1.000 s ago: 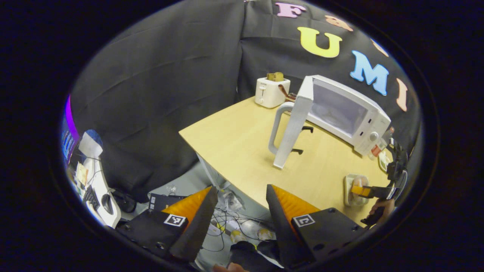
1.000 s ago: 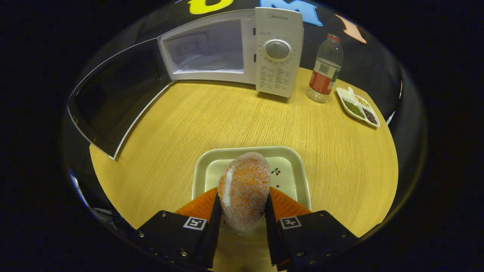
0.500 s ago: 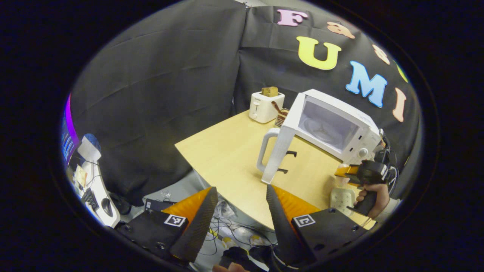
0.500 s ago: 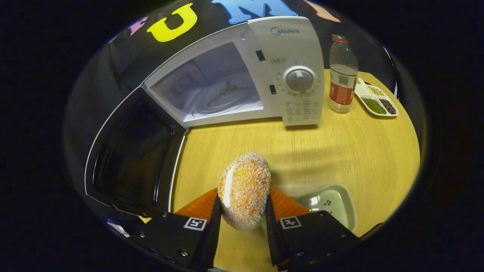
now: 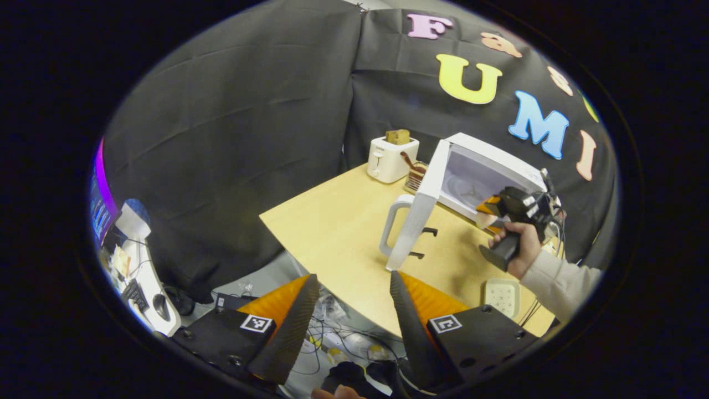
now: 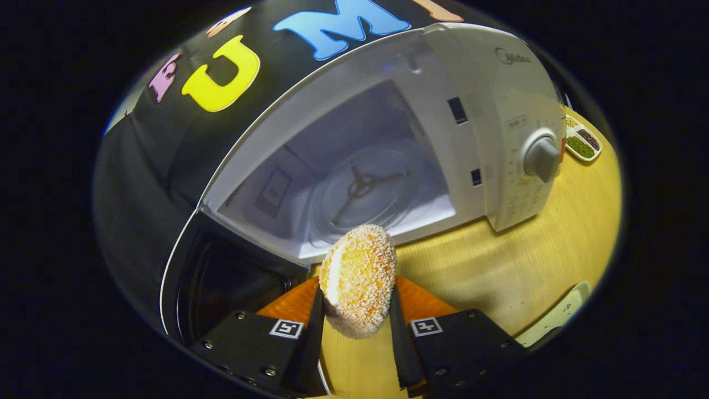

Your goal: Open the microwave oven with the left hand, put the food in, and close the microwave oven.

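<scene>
Microwave oven [image 6: 388, 144] stands on the wooden table [image 6: 532, 266] with its door [image 6: 221, 288] swung wide to the left; in the right gripper view we look straight into the white cavity, where the glass turntable [image 6: 365, 194] and its three-armed hub lie bare. The control knob [image 6: 540, 158] sits on the panel at the right of the opening.

We note the food [image 6: 359, 280], a round crumb-coated piece with a pale band along one edge, pinched between both fingers of the right gripper [image 6: 354, 310]. It hangs in the air just in front of the cavity's lower lip, above the table, not yet inside.

In the left gripper view we see the same gripper farther off, held up at the oven's mouth by a hand [image 5: 518, 249] with a light sleeve [image 5: 559, 282]. The open door there stands edge-on to us, its white handle [image 5: 390, 227] pointing our way. The left gripper [image 5: 349, 307] is well back from the table's edge, its fingers spread wide with nothing between them.

Also recorded: an empty pale tray [image 5: 501, 296] on the table near the sleeve, a white toaster [image 5: 390, 158] with bread in its slot behind the door, and a small divided dish [image 6: 581, 145] of grains beyond the oven's right side.
</scene>
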A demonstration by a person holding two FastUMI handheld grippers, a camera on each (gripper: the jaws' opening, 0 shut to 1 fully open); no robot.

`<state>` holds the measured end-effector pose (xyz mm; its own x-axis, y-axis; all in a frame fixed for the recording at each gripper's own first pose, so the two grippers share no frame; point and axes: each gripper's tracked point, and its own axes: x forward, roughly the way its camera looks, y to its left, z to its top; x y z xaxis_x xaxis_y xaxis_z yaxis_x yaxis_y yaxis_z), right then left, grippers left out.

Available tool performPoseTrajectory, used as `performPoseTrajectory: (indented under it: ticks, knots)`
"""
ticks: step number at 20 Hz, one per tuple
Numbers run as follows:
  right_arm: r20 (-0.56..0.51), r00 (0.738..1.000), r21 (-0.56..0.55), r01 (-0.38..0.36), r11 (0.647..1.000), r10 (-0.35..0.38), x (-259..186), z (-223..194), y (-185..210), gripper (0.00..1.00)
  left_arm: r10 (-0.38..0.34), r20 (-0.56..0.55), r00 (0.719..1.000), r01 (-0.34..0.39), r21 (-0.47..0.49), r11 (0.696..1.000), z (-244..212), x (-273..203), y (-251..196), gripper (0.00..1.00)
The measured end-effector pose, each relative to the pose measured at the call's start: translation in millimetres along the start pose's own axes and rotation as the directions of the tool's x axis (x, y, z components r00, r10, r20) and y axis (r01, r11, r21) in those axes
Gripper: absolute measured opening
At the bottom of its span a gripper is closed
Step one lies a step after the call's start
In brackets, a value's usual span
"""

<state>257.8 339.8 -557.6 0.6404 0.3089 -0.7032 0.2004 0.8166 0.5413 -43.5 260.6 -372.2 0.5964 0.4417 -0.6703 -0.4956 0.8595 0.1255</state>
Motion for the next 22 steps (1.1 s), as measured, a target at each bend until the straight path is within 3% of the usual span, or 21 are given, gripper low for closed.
performPoseTrajectory:
  ticks: [4,5,9,11,14,16,17,20,21,22]
  knots:
    - [0.131,0.991,0.108,-0.041,0.993,0.027,42.3,22.6,20.8,0.56,0.013,-0.015,1.000,-0.013,-0.010,1.000,-4.4,-0.9,5.6,0.88]
    - [0.166,0.986,0.132,-0.037,0.991,0.015,55.1,26.4,21.9,0.55,0.016,-0.019,1.000,-0.016,-0.009,1.000,-5.7,-0.7,6.6,0.83]
    - [0.296,0.954,0.176,-0.007,0.984,-0.046,74.6,52.0,21.3,0.56,0.029,-0.024,0.999,-0.029,-0.016,0.999,-6.3,1.1,11.5,0.83]
    - [0.341,0.935,0.191,0.030,0.981,-0.095,82.2,61.3,13.1,0.56,0.034,-0.027,0.999,-0.035,-0.008,0.999,-7.1,-1.5,14.5,0.92]
    - [0.385,0.913,0.226,0.051,0.973,-0.137,94.0,69.3,7.0,0.56,0.042,-0.042,0.998,-0.042,-0.007,0.999,-12.8,-4.8,17.2,0.92]
    - [0.375,0.916,0.249,0.047,0.967,-0.141,101.8,62.8,9.6,0.58,0.051,-0.055,0.997,-0.052,-0.014,0.999,-18.5,-5.5,23.1,0.90]
    - [0.352,0.928,0.249,0.032,0.968,-0.121,103.2,56.5,13.9,0.65,0.055,-0.060,0.997,-0.056,-0.020,0.998,-19.7,-5.1,24.8,0.90]
    - [0.351,0.930,0.259,0.014,0.966,-0.108,107.2,56.1,19.2,0.66,0.061,-0.060,0.996,-0.063,-0.034,0.997,-19.6,-4.4,28.5,0.88]
    - [0.342,0.933,0.262,0.017,0.965,-0.109,106.7,54.6,19.3,0.75,0.060,-0.057,0.997,-0.062,-0.037,0.997,-19.1,-4.6,27.6,0.84]
    - [0.337,0.936,0.256,0.012,0.967,-0.101,105.8,52.9,20.3,0.75,0.057,-0.054,0.997,-0.059,-0.039,0.997,-18.0,-3.8,27.1,0.88]
